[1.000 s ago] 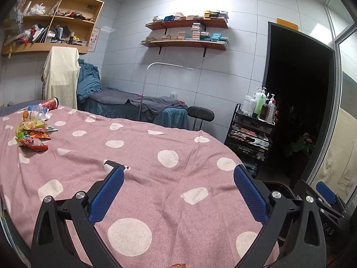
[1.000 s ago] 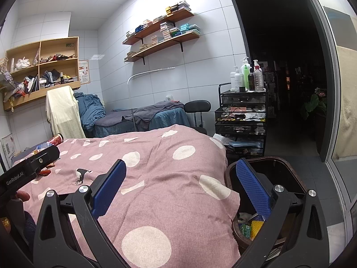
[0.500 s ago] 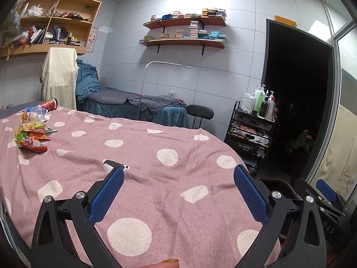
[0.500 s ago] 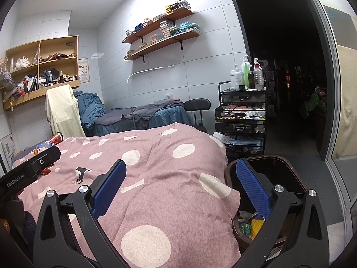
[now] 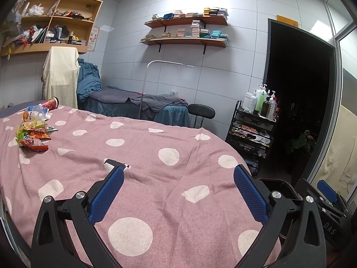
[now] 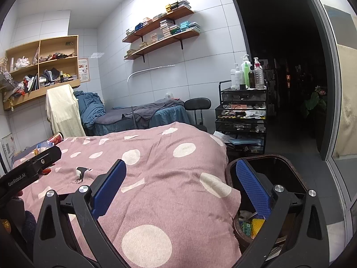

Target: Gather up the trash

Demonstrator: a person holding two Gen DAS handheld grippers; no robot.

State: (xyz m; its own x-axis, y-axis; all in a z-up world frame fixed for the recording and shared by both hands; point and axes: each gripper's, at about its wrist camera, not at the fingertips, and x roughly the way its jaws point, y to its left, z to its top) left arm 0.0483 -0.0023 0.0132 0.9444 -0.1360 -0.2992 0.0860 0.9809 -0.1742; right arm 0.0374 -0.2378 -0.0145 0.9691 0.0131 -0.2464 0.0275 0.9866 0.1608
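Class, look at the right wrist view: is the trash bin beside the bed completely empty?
No. The trash bin already holds litter, including a yellow piece and a green piece, visible at its bottom below the right gripper.

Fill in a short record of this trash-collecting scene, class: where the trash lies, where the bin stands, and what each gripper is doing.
trash: snack wrappers, plastic bottles and a red cup at the far left of the bedspread
bin: dark bin beside the bed, already holding scraps
left gripper: open, empty
right gripper: open, empty, above the bed's edge and bin
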